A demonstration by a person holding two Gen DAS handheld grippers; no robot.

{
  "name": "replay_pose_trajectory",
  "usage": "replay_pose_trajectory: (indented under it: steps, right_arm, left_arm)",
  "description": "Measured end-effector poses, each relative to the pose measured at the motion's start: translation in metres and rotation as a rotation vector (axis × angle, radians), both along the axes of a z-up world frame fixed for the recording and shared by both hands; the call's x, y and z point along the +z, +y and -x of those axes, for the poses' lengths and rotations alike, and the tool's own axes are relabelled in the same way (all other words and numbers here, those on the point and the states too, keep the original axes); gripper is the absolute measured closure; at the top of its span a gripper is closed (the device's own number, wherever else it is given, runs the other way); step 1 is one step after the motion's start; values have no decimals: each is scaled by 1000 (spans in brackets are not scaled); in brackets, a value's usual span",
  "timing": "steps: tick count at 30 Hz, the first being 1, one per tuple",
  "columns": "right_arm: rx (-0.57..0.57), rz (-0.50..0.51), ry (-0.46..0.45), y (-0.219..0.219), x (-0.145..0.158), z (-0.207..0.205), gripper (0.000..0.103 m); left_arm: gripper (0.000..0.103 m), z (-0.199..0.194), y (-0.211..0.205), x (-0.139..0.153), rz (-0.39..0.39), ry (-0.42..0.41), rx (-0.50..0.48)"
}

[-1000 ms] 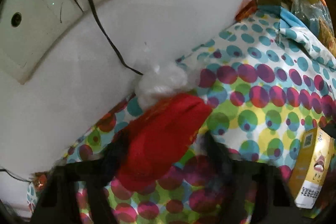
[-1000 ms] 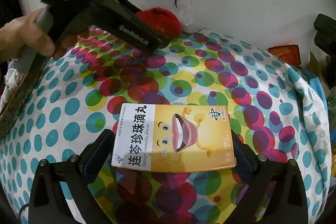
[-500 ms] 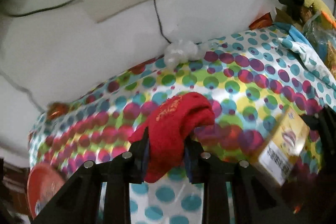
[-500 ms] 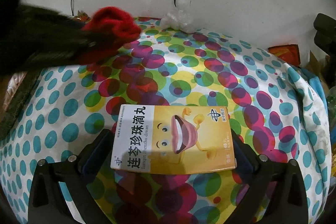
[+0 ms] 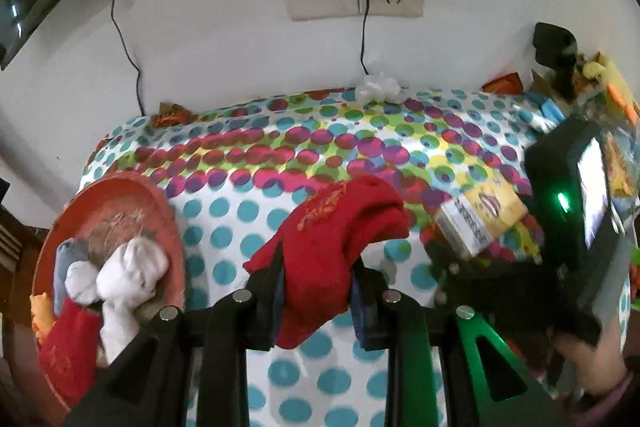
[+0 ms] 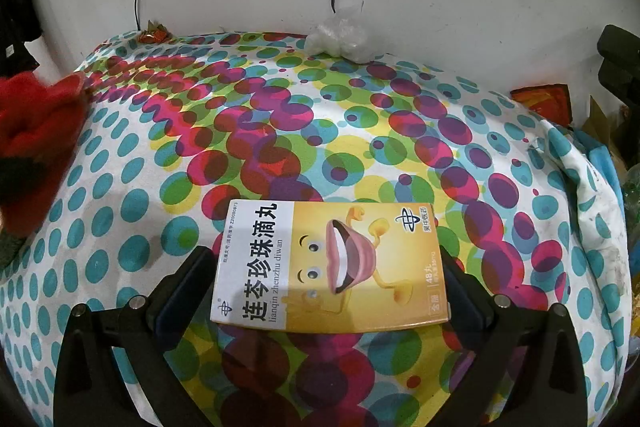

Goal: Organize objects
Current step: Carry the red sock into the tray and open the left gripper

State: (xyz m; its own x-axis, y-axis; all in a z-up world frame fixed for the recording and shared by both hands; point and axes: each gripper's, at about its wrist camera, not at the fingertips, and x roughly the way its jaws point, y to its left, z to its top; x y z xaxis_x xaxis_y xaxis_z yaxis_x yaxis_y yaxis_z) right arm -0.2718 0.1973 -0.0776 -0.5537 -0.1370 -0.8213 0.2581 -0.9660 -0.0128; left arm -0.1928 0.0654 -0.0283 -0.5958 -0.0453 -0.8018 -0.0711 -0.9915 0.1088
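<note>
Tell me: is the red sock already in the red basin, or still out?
Out. The red sock hangs from the left gripper, beside the red basin.

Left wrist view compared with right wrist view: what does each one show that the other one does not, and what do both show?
Only the left wrist view shows the round red basin holding white socks, and the left gripper shut on the red sock.

Only the right wrist view shows the yellow medicine box's printed cartoon face clearly, gripped by the right gripper.

Both show the dotted colourful cloth, the crumpled clear plastic, the red sock and the box.
</note>
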Motion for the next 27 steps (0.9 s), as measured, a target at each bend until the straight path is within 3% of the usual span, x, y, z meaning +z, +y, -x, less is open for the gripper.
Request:
replay_pose_trajectory:
  steps: [3, 27]
  right_arm:
    - [0, 1, 0, 0, 0, 0, 0]
    - [-1, 0, 0, 0, 0, 0, 0]
  left_arm:
    - [76, -12, -5, 4, 39, 11, 11]
    - [76, -47, -132, 14, -58, -1, 216]
